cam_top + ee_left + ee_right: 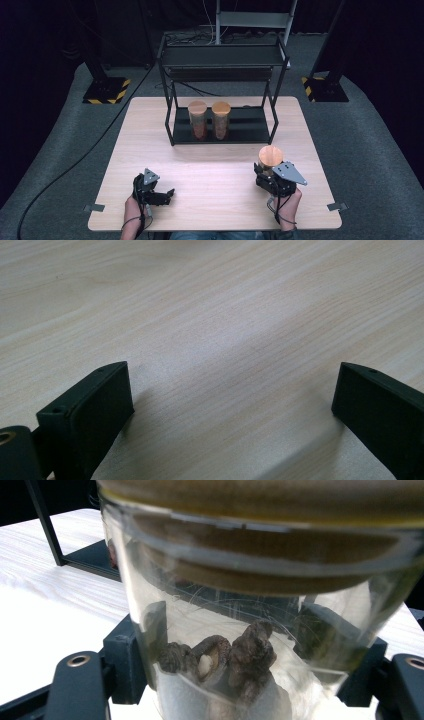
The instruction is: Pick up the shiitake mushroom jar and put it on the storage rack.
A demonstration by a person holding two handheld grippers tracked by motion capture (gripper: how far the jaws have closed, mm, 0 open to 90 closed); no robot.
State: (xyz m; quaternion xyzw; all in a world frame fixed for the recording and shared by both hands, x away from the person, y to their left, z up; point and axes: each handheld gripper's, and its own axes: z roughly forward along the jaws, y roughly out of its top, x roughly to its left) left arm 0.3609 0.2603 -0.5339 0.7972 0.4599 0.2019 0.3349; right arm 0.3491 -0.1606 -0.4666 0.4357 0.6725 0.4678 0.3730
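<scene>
1. Holding the jar (270,157) low on its glass body makes sense here: your right gripper (272,181) has both jaws pressed on either side of the glass, well under the wooden lid, so the weight hangs steady and the lid stays out of it. In the right gripper view you can see dried mushrooms (220,655) sitting at the bottom.
2. That jar is at the near right part of the table (210,165), well apart from the black rack (172,117). I can't tell if it's resting on the wood or lifted just off it.
3. The other two jars (210,121) stand side by side on the rack's bottom shelf, toward its left, which looks like where this one is headed.
4. Room-wise you're fine: there's free shelf to the right of that pair, and bare table between you and the rack. Watch the rack's front right post and the upper shelf overhead when you go in.
5. Your left gripper (155,192) sits idle near the front left edge, jaws spread wide over bare wood, gripping nothing.
</scene>
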